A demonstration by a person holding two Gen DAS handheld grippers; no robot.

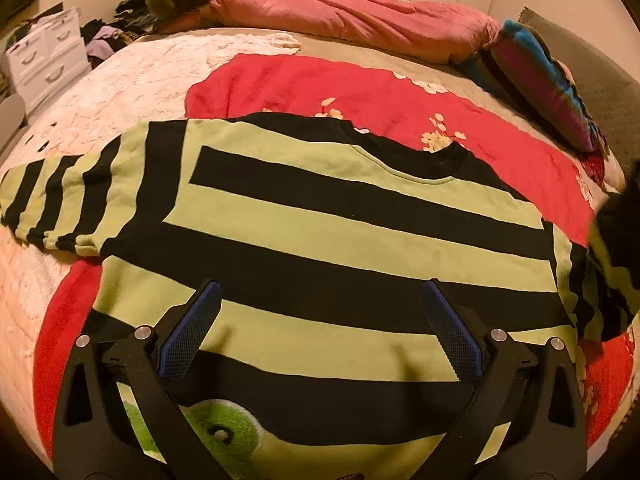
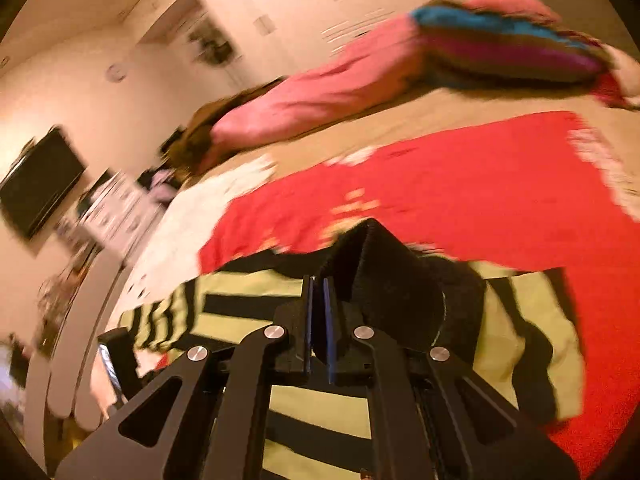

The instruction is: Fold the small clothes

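The striped sweater [image 1: 320,216] lies flat on the red blanket [image 1: 360,92], chest up, collar away from me, spread out ahead of and under my left jaws. Going from the left: its one sleeve [image 1: 56,200] stretches out flat, well to the left of my left gripper [image 1: 316,332], which hovers over the hem with its blue pads spread wide and nothing between them. The body's black and green bands run straight across between and beyond those pads, and a green patch with a dark eye-like mark [image 1: 216,436] shows just below them, near the hem.

Further right, my right gripper [image 2: 318,320] is clenched on the black cuff [image 2: 384,276] of the other sleeve, the knit bunched up just past the fingertips and lifted off the blanket. The right view is smeared with motion, so I cannot tell how much fabric sits inside the pinch.

I judge the step to be the first fold: bringing the right sleeve across the chest. The next move, as I see it, calls for carrying the cuff leftward, laying it flat, and only then letting go, while my left jaws may need to pin the hem.

As for containers, a white drawer unit [image 1: 44,56] stands far beyond my left jaws; its drawers are shut, so their contents are hidden.
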